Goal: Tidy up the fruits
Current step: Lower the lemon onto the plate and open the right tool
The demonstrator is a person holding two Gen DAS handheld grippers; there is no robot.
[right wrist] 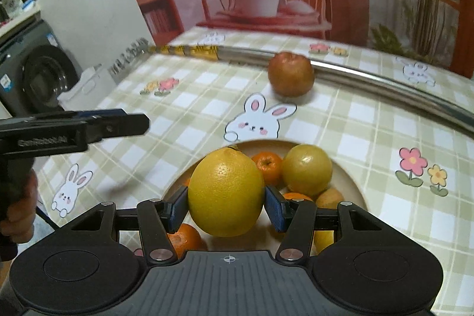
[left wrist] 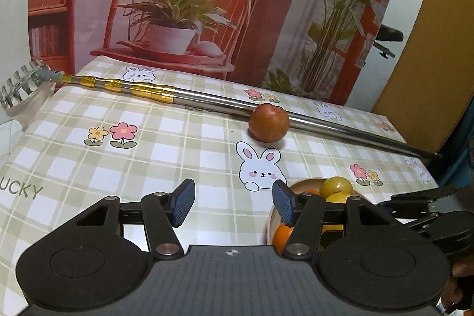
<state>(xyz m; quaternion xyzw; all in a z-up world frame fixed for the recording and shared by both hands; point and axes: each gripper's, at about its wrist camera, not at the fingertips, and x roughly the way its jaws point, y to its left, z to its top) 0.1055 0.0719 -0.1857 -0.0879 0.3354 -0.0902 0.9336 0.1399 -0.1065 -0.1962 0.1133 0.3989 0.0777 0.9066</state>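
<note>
My right gripper (right wrist: 226, 211) is shut on a large yellow citrus (right wrist: 225, 191), held just above a beige bowl (right wrist: 351, 182). The bowl holds a yellow-green lemon (right wrist: 306, 170), a small mandarin (right wrist: 268, 165) and other oranges (right wrist: 185, 239). A reddish-brown apple (right wrist: 291, 73) lies alone on the checked tablecloth, touching a metal pole (right wrist: 370, 76). In the left wrist view my left gripper (left wrist: 234, 202) stands open and empty over the cloth. The apple (left wrist: 268, 123) is ahead of it and the bowl (left wrist: 271, 222) sits under its right finger.
The telescopic pole (left wrist: 207, 99) with gold bands crosses the table's far side, ending in a rake-like head (left wrist: 20, 85) at the left edge. A printed backdrop (left wrist: 183, 5) stands behind the table. A washing machine (right wrist: 44, 79) sits beyond the left edge.
</note>
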